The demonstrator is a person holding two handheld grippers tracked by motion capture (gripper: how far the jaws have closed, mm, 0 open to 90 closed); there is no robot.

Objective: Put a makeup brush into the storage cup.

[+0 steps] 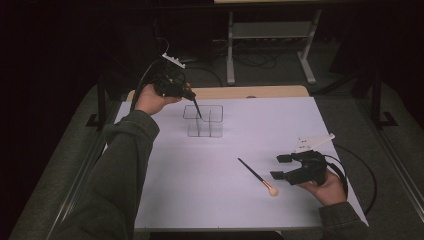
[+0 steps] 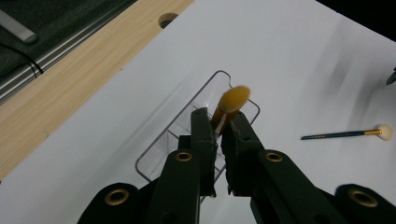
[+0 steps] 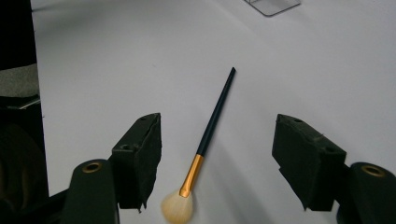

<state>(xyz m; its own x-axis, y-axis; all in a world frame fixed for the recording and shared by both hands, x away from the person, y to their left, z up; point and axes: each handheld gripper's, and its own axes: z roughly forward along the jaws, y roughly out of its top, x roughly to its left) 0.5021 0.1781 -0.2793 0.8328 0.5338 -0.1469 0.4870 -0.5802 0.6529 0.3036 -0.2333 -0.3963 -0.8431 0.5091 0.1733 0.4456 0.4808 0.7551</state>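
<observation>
A white sheet (image 1: 210, 170) covers a light wooden table (image 1: 240, 92) in a dark room, a metal frame (image 1: 270, 45) behind. The left gripper (image 1: 196, 104) clamps an orange-tipped brush (image 2: 232, 101) above the clear divided organizer (image 1: 202, 121); its handle is hidden between the jaws. The right gripper (image 1: 281, 167) rests with jaws wide apart, a dark-handled makeup brush (image 3: 205, 144) lying untouched on the sheet between them.

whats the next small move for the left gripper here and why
Probably lower it a little, then open the jaws. The left gripper is shut on a brush poised over the clear divided organizer, handle angled down into a compartment and bristles up. The second brush lies on the white table, between the open jaws of the right gripper, so it looks like the following pick.
</observation>
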